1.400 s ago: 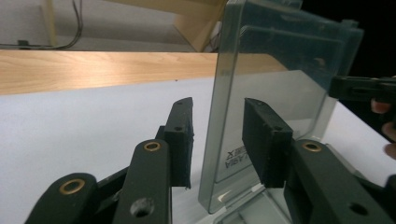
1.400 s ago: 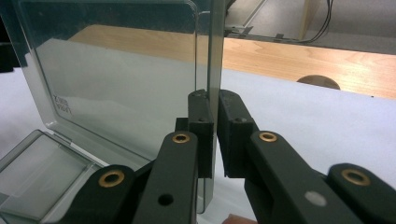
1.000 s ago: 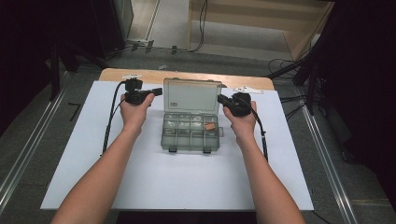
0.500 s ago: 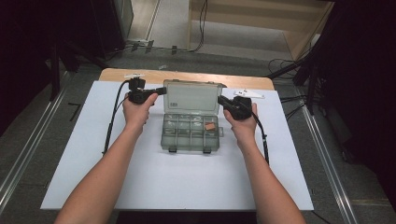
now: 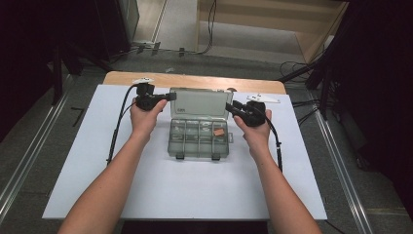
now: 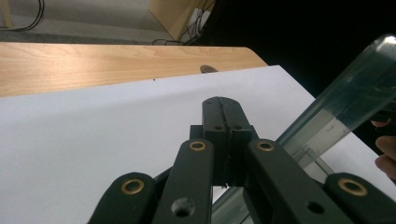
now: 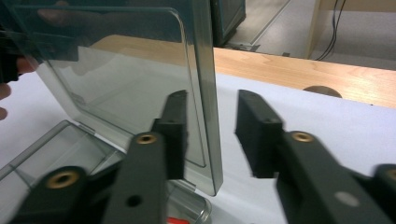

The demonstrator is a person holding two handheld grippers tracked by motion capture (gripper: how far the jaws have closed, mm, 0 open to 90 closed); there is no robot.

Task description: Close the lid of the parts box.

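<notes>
Your box (image 5: 198,138) sits mid-table (image 5: 97,161) on the white sheet, its lid (image 5: 202,103) standing up at the far side. Your left gripper (image 5: 171,96) is at the lid's left edge, jaws fully closed with nothing between them; in the left gripper view the lid (image 6: 345,105) runs just right of the closed tips. Your right gripper (image 5: 229,106) is at the lid's right edge, jaws just been opening: in the right gripper view the lid's edge (image 7: 205,93) stands between them, one pad against it, the other apart. A small orange piece (image 5: 219,131) lies in a right compartment.
</notes>
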